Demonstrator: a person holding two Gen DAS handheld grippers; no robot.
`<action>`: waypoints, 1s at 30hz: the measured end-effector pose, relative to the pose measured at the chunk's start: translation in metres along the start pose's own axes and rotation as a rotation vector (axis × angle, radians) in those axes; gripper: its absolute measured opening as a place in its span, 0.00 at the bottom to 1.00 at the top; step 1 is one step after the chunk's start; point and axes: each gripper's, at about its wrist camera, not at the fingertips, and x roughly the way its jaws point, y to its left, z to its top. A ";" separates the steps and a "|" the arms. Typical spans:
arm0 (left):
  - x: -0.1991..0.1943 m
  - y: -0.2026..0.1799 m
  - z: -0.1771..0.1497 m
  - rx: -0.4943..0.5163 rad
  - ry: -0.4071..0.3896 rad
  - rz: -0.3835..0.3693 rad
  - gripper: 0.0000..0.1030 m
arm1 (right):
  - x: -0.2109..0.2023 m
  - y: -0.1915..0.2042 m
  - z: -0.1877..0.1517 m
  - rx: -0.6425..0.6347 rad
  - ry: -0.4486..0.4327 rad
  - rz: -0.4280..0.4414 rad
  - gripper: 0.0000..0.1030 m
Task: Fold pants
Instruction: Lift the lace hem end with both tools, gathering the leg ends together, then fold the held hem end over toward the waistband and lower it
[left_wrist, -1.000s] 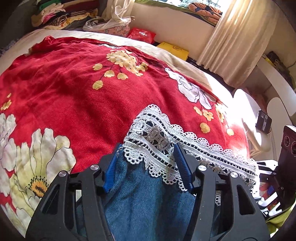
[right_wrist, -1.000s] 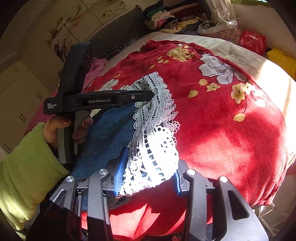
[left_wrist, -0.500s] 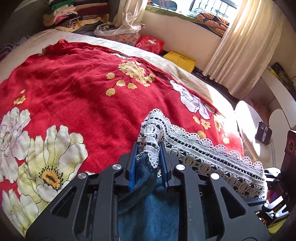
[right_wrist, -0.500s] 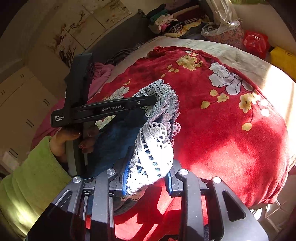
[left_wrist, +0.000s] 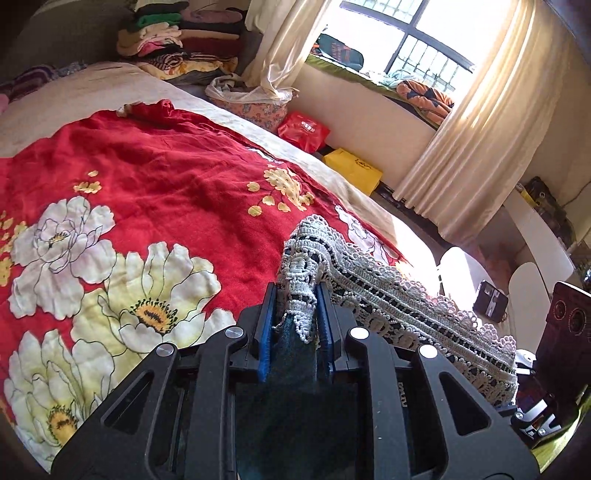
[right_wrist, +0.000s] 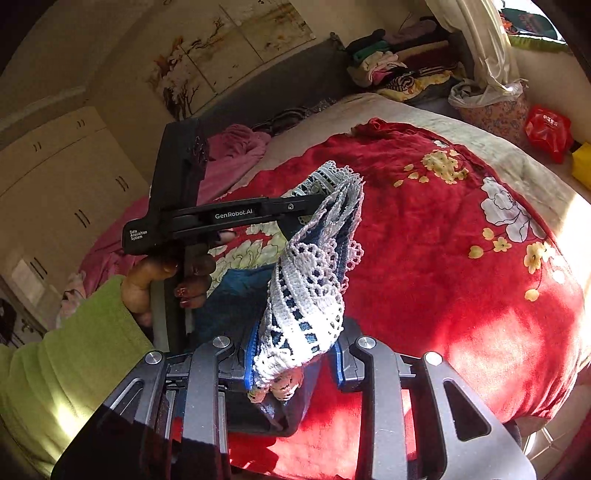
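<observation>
both grippers, left gripper (left_wrist: 295, 314) and right gripper (right_wrist: 295, 360), pinch the pants' lace hem (right_wrist: 314, 295). likely lifting it off the red blanket (left_wrist: 166, 177) to fold over

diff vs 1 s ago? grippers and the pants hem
Both grippers closed: the left gripper and right gripper, open a second ago, now pinch the lace hem of the blue pants. Both raised it off the red floral blanket, so the hem hangs between them. The blanket stayed put.

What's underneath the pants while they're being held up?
Under the lifted pants lies the red floral blanket, its big cream flowers showing beside the denim. What the hanging denim covers directly below can't be seen.
</observation>
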 end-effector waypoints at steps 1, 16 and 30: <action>-0.006 0.004 -0.002 -0.012 -0.010 -0.004 0.13 | 0.002 0.005 0.000 -0.011 0.003 0.006 0.27; -0.082 0.075 -0.061 -0.185 -0.087 0.063 0.13 | 0.070 0.100 -0.036 -0.242 0.177 0.079 0.27; -0.142 0.104 -0.124 -0.304 -0.135 0.121 0.36 | 0.129 0.172 -0.124 -0.611 0.349 -0.004 0.27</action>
